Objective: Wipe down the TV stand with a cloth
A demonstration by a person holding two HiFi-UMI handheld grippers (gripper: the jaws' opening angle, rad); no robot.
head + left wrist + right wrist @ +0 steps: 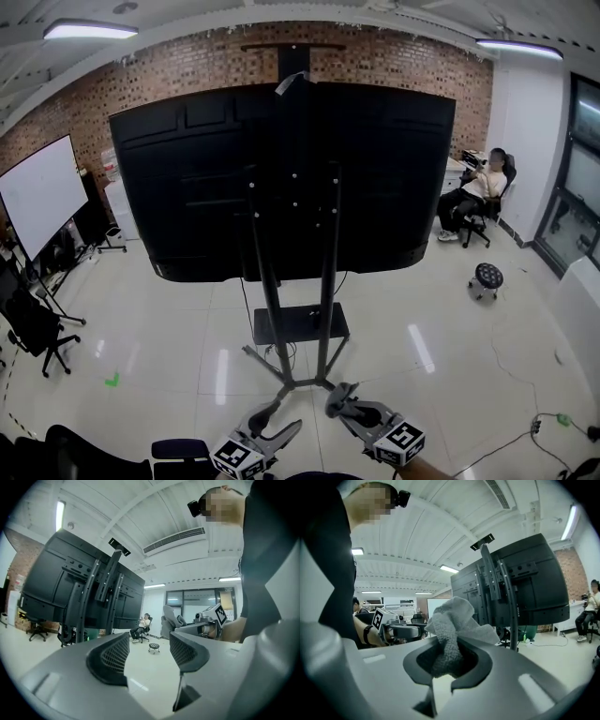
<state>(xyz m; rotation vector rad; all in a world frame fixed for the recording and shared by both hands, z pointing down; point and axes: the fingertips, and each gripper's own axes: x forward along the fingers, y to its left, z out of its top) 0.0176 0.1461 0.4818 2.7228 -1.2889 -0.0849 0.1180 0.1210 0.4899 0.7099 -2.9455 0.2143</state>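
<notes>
**Room.** Back wall of red brick (187, 70). Glossy white tile floor (169, 347) reflecting the ceiling lights (89, 30). A small green mark (112, 380) is on the tiles at left, and a loose cable (534, 427) lies at right.

**Furnishings.** Whiteboard on a stand (42, 192) at far left, with a black office chair (37, 328) near it. Seated person (473, 192) in a chair at the right rear corner. A low round stool (487, 277) stands on the floor in front of that person.

**TV stand (325, 300).** Black, at room centre and seen from behind. Two slim uprights rise from splayed floor legs, with a small dark shelf low between them. They carry a large black screen (281, 178), back side showing.

**Left gripper (149, 644).** Held low at the bottom of the head view. Jaws spread, with nothing between them but floor beyond.

**Right gripper (449, 653).** Beside the left one. Jaws pinch a pale grey cloth (454, 620), bunched, with its loose end standing up above them. The cloth is near the stand's floor legs but not touching them.
</notes>
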